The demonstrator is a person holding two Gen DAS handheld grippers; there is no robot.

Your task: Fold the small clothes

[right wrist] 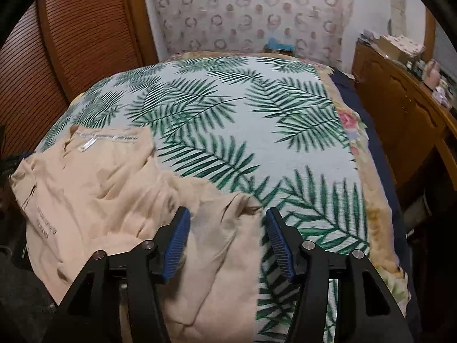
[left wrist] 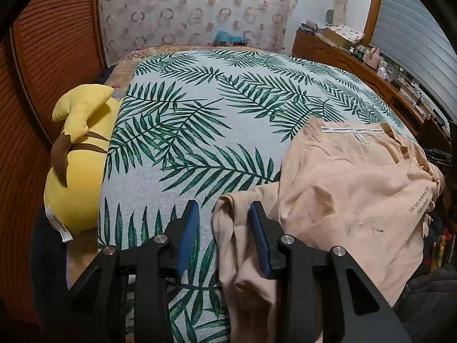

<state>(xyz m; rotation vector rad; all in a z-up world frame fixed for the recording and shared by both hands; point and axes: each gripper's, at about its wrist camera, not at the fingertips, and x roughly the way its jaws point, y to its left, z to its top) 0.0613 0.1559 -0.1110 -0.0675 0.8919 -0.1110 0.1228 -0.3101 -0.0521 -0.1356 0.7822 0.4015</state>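
Wide bed cover printed with green palm fronds, spread flat across most of both views. Crumpled on its near edge, a peach garment, inside out by the look of it, neck label uppermost at the far end, one loose flap trailing toward the cameras. Off the cover's far-left side in the left view, a yellow plush toy, well apart from the work.

Left gripper: partly open, gripping nothing, blue pads either side of the flap's edge, right pad touching or just beside the cloth. Right gripper: wider apart, empty too, hovering over the same flap in its own view.

Probably the spreading stage, before any fold. Best to pinch single-layer hem corners, not bunched cloth; lift both ends evenly; pull taut and flat onto the cover's bare middle; smooth creases first
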